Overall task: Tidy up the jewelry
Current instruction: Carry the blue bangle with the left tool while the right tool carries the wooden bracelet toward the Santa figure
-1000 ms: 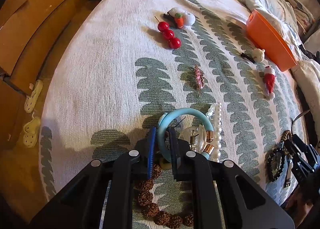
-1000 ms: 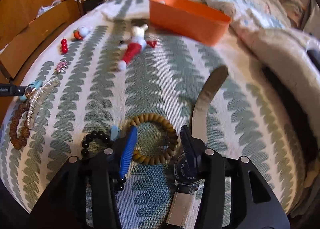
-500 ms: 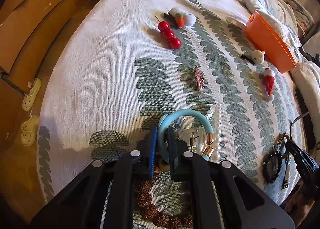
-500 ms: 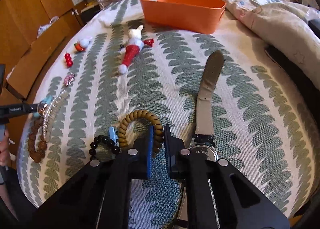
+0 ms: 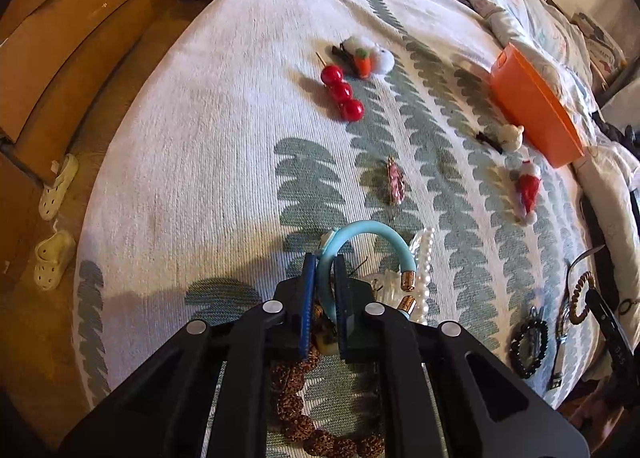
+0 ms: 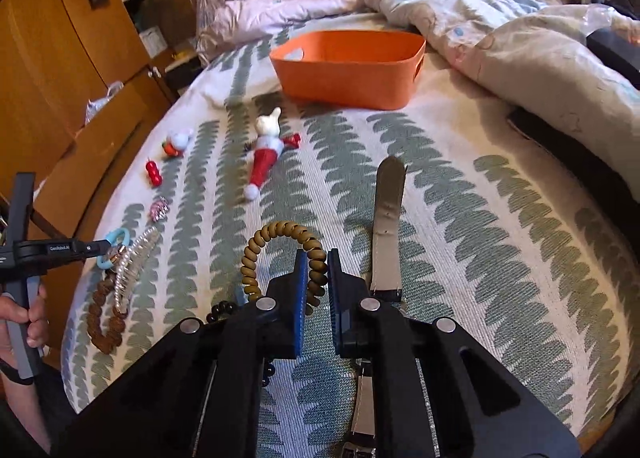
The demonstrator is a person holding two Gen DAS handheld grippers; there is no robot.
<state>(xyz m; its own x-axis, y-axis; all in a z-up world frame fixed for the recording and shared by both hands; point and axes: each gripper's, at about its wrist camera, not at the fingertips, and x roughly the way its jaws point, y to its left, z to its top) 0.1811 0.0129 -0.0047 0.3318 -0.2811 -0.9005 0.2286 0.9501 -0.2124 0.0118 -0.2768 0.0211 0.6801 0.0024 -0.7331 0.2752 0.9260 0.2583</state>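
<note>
My left gripper (image 5: 321,272) is shut on a light blue bracelet (image 5: 368,230) with copper end caps, lifted a little above the bedspread. Under it lie a pearl string (image 5: 424,270) and a brown bead bracelet (image 5: 296,414). My right gripper (image 6: 318,272) is shut on a tan coiled bracelet (image 6: 276,232) and holds it raised off the bed. A black bead bracelet (image 6: 222,308) lies just left of it and a watch with a grey strap (image 6: 388,218) lies to its right. The orange basket (image 6: 348,70) stands far ahead.
On the patterned bedspread lie red bead clips (image 5: 342,92), a carrot plush clip (image 5: 362,56), a pink brooch (image 5: 396,184), a Santa hat clip (image 6: 264,162) and a small bear clip (image 5: 510,136). A rumpled duvet (image 6: 520,30) covers the right side. Wooden drawers (image 5: 60,38) stand left of the bed.
My right gripper closed on the tan coiled bracelet and lifted it. My left gripper stayed shut on the blue bracelet and raised it slightly.
</note>
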